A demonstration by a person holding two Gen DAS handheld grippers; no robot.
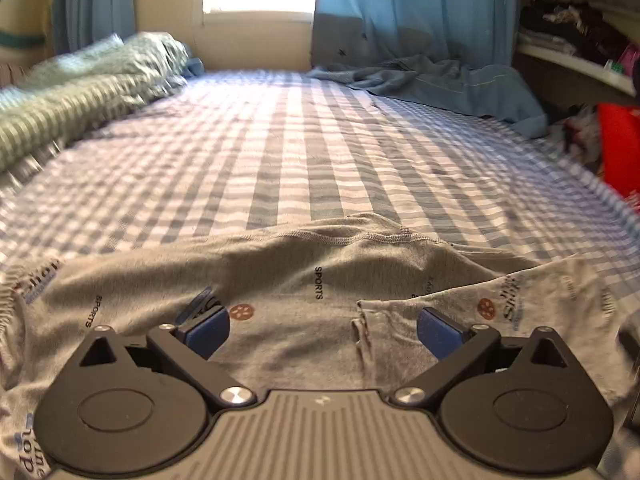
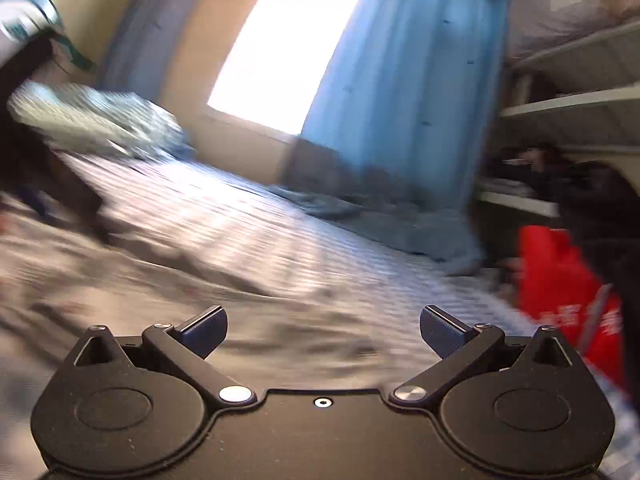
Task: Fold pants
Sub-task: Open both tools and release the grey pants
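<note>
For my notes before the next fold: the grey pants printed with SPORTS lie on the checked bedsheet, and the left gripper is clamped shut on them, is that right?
Not quite. The grey pants do lie on the checked bedsheet, but the left gripper is open, its jaws spread wide above the fabric and gripping nothing. The left wrist view shows it.

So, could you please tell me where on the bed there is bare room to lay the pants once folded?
The widest free patch is the checked sheet in the middle, bordered by the grey pants in front, the green striped bedding on the left and the crumpled blue cloth at the far right. The right edge is crowded, with a red bag beside it.
</note>
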